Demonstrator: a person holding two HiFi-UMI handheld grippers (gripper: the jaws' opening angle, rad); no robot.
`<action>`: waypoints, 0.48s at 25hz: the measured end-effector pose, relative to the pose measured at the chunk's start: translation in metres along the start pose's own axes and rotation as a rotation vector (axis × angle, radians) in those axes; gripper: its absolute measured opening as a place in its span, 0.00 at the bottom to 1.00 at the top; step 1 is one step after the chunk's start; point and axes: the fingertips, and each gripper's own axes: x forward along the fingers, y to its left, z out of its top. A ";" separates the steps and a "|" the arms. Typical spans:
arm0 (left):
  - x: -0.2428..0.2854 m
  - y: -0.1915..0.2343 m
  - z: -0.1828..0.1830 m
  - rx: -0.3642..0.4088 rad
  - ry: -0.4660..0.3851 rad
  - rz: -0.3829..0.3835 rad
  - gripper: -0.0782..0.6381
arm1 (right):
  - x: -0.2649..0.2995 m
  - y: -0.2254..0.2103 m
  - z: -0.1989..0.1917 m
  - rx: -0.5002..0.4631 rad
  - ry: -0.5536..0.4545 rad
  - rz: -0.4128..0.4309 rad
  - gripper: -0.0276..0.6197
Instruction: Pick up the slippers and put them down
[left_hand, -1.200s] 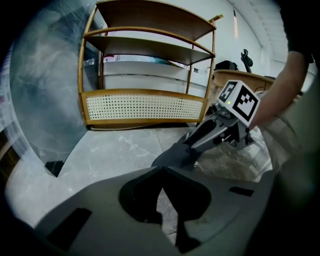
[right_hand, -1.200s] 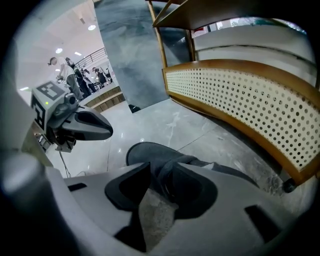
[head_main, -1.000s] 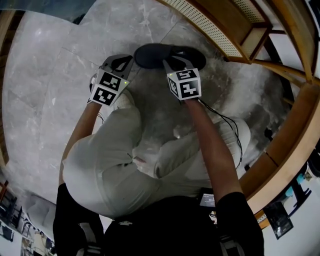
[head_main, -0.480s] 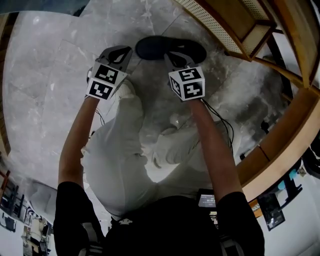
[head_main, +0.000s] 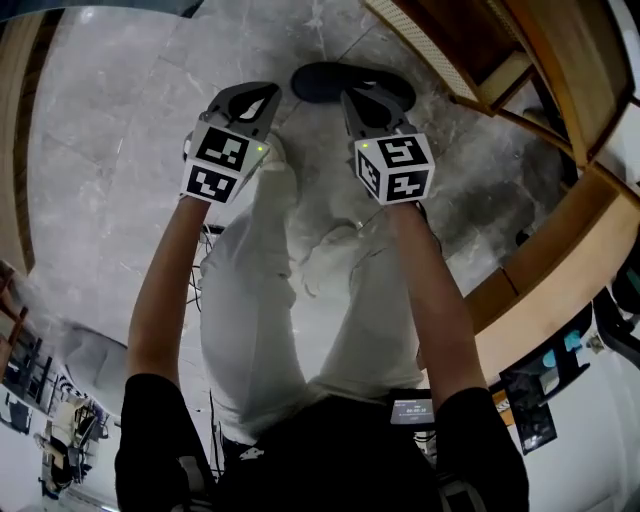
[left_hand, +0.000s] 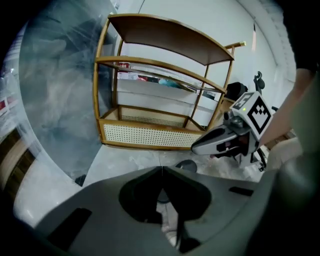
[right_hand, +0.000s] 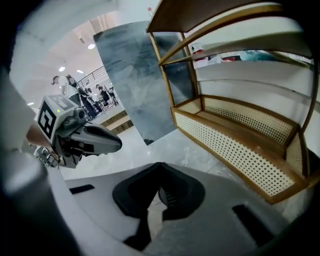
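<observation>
A pair of black slippers (head_main: 335, 78) lies on the grey marble floor (head_main: 120, 120) at the top of the head view, seen as one dark oval partly hidden behind my right gripper (head_main: 354, 96). A slipper (left_hand: 186, 165) also shows on the floor in the left gripper view. My right gripper (right_hand: 160, 166) hangs above the slippers; its jaws have just been closing and now meet with nothing between them. To the slippers' left, my left gripper (head_main: 260, 94) is raised too. Its tips (left_hand: 161, 168) are together and empty.
A wooden shoe rack with a cane-mesh bottom shelf (head_main: 450, 50) stands just right of the slippers (left_hand: 150, 132) (right_hand: 240, 135). The person's light trousers (head_main: 300, 300) fill the middle of the head view. Black cables (head_main: 205, 235) hang from the grippers. People (right_hand: 95, 95) stand far off.
Both grippers have risen off the floor as the person straightens up. The right gripper has let go of the slipper, which stays on the floor.
</observation>
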 end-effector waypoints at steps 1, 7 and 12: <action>-0.011 -0.002 0.011 -0.011 -0.010 0.005 0.12 | -0.010 0.005 0.009 0.000 -0.004 0.003 0.04; -0.071 -0.019 0.079 -0.056 -0.073 0.015 0.12 | -0.075 0.024 0.069 -0.030 -0.021 -0.017 0.04; -0.118 -0.037 0.124 -0.076 -0.087 0.012 0.12 | -0.133 0.045 0.114 -0.019 -0.018 -0.013 0.04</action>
